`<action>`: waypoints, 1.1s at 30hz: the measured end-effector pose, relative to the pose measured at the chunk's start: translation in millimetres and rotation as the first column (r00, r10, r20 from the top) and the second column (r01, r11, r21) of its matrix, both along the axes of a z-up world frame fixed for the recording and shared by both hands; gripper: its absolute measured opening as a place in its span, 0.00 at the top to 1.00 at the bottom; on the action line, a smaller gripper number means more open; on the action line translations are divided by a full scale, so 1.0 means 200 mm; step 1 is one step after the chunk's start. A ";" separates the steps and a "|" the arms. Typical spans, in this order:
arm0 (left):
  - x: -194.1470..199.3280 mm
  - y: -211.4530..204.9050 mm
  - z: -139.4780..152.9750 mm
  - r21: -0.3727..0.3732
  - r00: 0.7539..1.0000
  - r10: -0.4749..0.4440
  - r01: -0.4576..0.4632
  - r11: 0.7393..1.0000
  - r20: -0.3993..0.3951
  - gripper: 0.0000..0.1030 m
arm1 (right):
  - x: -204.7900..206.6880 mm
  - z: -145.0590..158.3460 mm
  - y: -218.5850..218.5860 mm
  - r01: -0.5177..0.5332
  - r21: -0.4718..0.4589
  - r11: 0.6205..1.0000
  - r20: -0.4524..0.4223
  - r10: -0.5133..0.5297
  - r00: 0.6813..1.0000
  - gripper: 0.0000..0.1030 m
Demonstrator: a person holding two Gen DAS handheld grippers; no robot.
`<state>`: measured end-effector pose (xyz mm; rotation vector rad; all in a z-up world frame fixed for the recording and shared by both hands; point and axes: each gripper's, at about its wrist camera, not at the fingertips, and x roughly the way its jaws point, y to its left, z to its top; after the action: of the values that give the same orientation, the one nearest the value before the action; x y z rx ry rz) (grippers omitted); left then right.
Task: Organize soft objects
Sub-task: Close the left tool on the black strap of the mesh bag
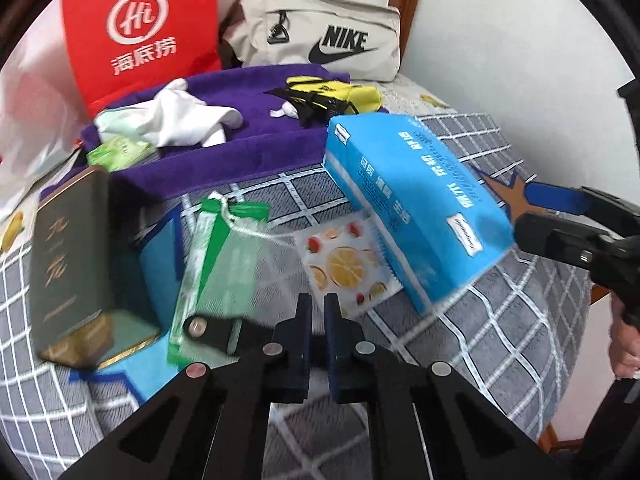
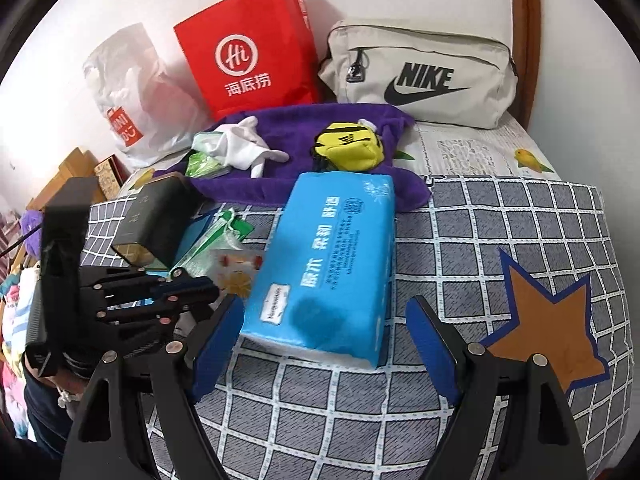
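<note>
Honestly, the biggest risk I see is the right gripper fumbling the blue tissue pack. Its jaws stand wide open on either side of the pack's near end, not touching it, and the pack is soft and plump. A squeeze at that end alone could just crush the wrapper and let the far end sag or slide out. The pack also lies partly over the fruit-print sachet, so a lift may drag that along or flick it off the bed.

The left gripper is clenched shut with nothing between its pads. It hovers just near of the sachet and the green mesh pouch. The two tools are close together, so they could knock into each other if both go for this small heap. The dark tin stands on end at the left and looks tippy, though the blur there makes that hard to judge.

The pack itself sits in the middle of the checked bed cover, long side running near to far, its far end against the purple towel. It is bright blue plastic with white print, smooth and a little puffy, with a dark shadow on its near face.
</note>
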<state>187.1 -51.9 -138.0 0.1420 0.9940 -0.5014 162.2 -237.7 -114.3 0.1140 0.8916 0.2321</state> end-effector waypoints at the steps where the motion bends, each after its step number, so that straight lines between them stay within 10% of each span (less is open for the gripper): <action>1: -0.01 0.02 0.01 -0.007 1.000 0.006 -0.006 1.000 0.000 0.93 | -0.01 0.01 0.01 -0.008 0.001 1.000 0.002 0.008 1.000 0.20; 7: -0.08 0.12 0.01 0.007 0.998 0.059 -0.059 0.998 0.005 0.92 | -0.04 0.02 0.06 -0.036 -0.011 0.999 0.009 0.036 0.999 0.20; 13: -0.07 0.14 -0.06 0.050 0.991 0.133 -0.132 0.990 -0.021 0.47 | -0.06 0.00 0.09 -0.063 -0.025 0.998 -0.003 0.063 0.998 0.20; 29: 0.07 0.00 -0.16 0.119 0.965 0.259 -0.254 0.960 -0.031 0.31 | -0.04 -0.07 0.05 -0.063 0.005 0.998 -0.038 0.064 0.997 0.20; 33: 0.07 -0.01 -0.15 0.101 0.967 0.252 -0.249 0.963 -0.020 0.42 | -0.04 -0.08 0.04 -0.063 0.013 0.998 -0.046 0.063 0.997 0.20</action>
<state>201.9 -53.1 -168.2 0.0939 1.0526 -0.2238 154.4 -228.9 -130.4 0.1023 0.9415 0.2943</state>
